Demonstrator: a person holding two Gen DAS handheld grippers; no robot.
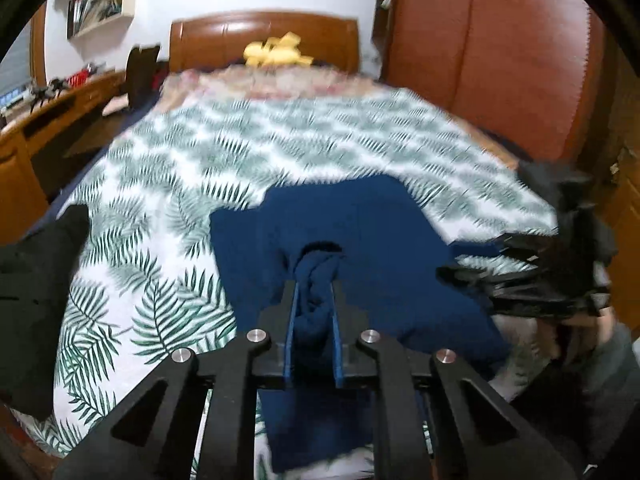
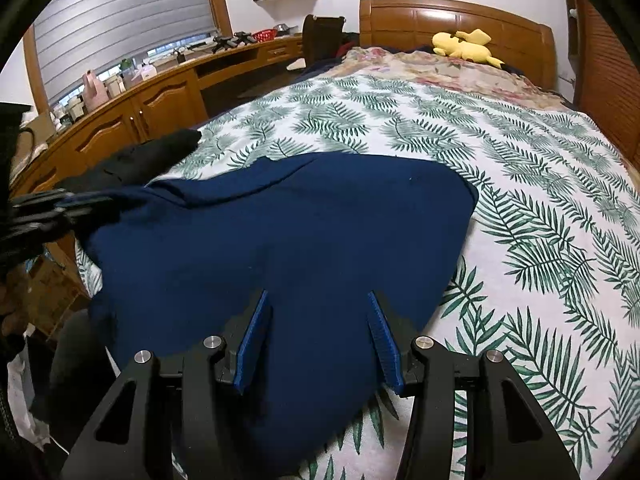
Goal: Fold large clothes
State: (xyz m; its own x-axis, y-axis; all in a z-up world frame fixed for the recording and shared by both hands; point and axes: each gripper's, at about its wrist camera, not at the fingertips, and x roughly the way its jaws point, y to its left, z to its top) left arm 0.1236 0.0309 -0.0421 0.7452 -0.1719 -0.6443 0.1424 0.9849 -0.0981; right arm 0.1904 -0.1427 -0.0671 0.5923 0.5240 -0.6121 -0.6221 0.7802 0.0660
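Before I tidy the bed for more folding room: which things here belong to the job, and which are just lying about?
Job:
- navy garment
- left hand-held gripper, shut on a bunch of it
- right hand-held gripper, open above it
- leaf-print bedspread as the surface

Lying about:
- yellow plush toy
- black clothing at the bed edge

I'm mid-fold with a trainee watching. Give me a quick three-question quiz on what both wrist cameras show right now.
1. True or false: the left tongs are shut on a bunched bit of the blue garment.
2. How do the right tongs stand? A) shut on the garment B) open above the garment C) shut on the bedsheet
3. Fill in: the yellow thing near the headboard is a plush ____.

Key:
1. True. Blue cloth is pinched between the fingers in the left wrist view.
2. B. The fingers are spread wide, with the garment lying flat on the leaf-print sheet beneath them.
3. toy.
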